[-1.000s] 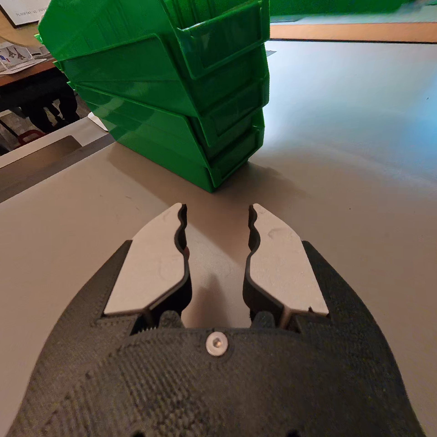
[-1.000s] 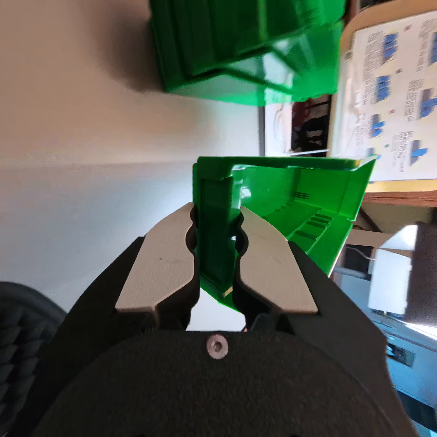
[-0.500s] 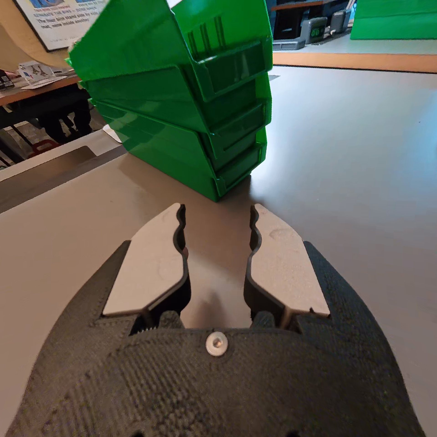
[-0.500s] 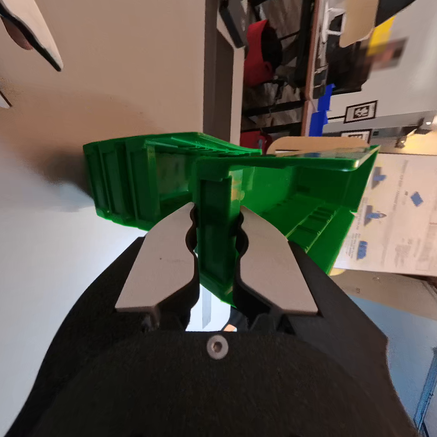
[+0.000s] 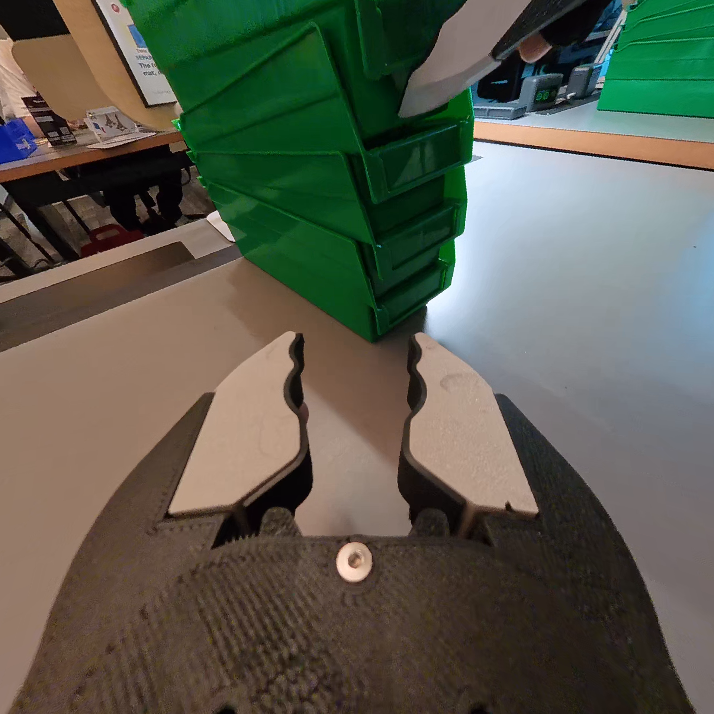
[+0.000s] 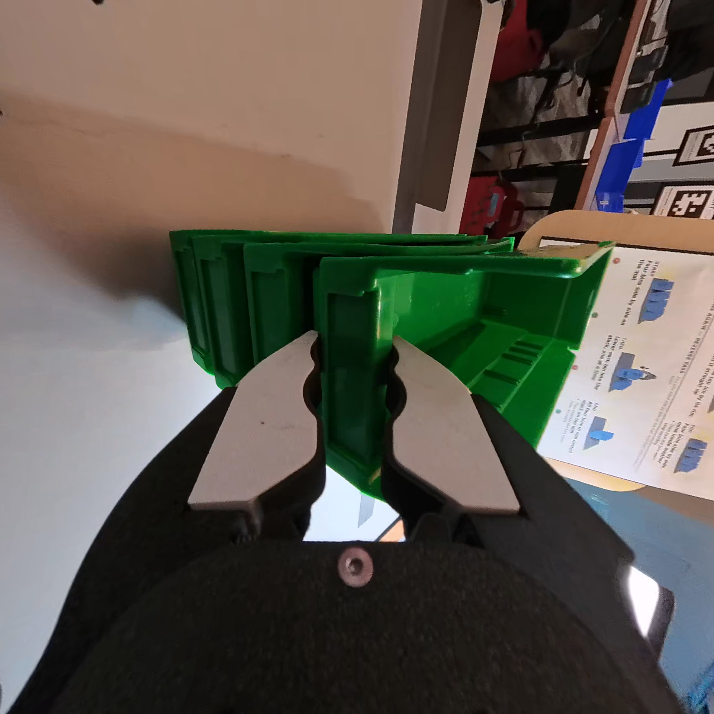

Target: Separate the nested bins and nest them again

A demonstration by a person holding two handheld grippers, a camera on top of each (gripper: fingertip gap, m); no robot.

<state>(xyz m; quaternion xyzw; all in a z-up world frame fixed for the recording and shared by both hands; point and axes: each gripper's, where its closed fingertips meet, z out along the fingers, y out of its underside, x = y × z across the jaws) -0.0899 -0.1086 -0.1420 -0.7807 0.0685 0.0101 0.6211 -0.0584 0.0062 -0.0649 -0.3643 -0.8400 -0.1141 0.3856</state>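
Note:
A stack of nested green bins (image 5: 317, 216) stands on the grey table (image 5: 579, 309), just beyond my left gripper (image 5: 354, 347), which is open and empty, low over the table. My right gripper (image 6: 354, 347) is shut on the front lip of the top green bin (image 6: 483, 328), which sits in the three bins under it (image 6: 232, 301). This view is rolled sideways. The right gripper's finger (image 5: 444, 77) shows at the top of the left wrist view, on the top bin's front (image 5: 386, 38).
The table edge runs left of the stack (image 5: 116, 278), with a wooden desk (image 5: 77, 154) and papers beyond. An instruction poster (image 6: 637, 367) stands behind the bins. More green bins (image 5: 664, 69) sit at the far right. Blue bins (image 6: 626, 154) are in the background. Tip to tip, the grippers are about 15 cm apart.
My right gripper has carried the top bin over and down into the stack, so it now sits nested. My left gripper has backed off slightly and stays open.

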